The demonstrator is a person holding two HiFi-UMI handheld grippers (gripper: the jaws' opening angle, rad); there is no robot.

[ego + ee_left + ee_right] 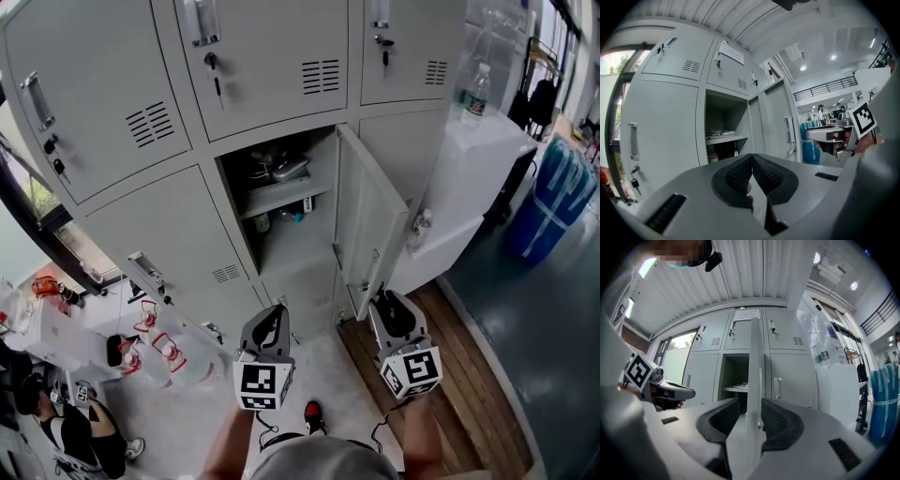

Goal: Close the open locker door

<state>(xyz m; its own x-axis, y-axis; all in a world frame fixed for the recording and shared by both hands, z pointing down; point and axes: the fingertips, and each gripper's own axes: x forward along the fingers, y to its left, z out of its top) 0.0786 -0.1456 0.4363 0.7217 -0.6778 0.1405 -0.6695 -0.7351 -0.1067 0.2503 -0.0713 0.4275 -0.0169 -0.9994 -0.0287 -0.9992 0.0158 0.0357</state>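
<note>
Door edge (372, 216) between right tongs (386, 302); free floor (328, 373) before open compartment (286, 246).

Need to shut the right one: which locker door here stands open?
The lower middle locker door, swung out at the right of its compartment, exposing a shelf inside; the other doors around it all sit flush and shut.

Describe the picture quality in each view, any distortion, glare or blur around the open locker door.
Head view: fisheye bows the locker fronts, but the open locker door is sharp and evenly lit. Left gripper view: black round vignette, and the window at the left is blown out. Right gripper view: the door's edge, very close, looks soft and stretched; the ceiling lights glare.
</note>
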